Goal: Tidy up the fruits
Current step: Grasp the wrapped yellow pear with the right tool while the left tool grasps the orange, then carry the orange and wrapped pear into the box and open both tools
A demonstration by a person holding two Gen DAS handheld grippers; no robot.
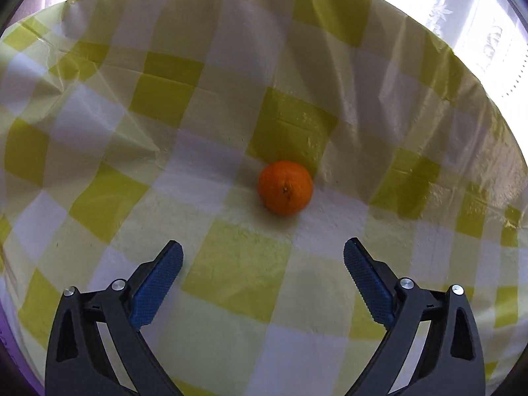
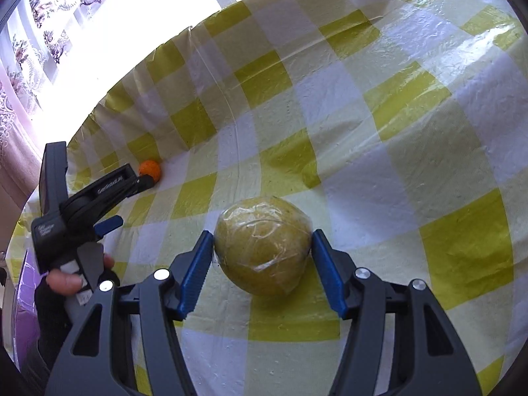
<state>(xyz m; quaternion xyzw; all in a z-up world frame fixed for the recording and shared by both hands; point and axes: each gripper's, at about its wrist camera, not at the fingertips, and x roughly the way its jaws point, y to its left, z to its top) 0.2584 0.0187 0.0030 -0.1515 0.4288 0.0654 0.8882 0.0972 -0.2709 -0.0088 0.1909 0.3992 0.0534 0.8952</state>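
The right gripper (image 2: 262, 264) has its blue fingers (image 2: 194, 277) closed against both sides of a yellow-green fruit wrapped in clear film (image 2: 262, 247), which rests on the counter (image 2: 412, 132) between them. The left gripper (image 1: 263, 260) has its fingers (image 1: 158, 283) spread wide with nothing between them; an orange (image 1: 285, 187) lies on the cloth just ahead of the tips, a little right of centre and apart from both. In the right wrist view that same gripper shows at the left edge, held by a hand (image 2: 66, 280) in a dark fingerless glove, with the orange beside its tip. A yellow-and-white checked plastic cloth (image 1: 231, 280) covers the counter, creased and glossy. A flowered curtain (image 2: 39, 33) hangs at a bright window beyond.
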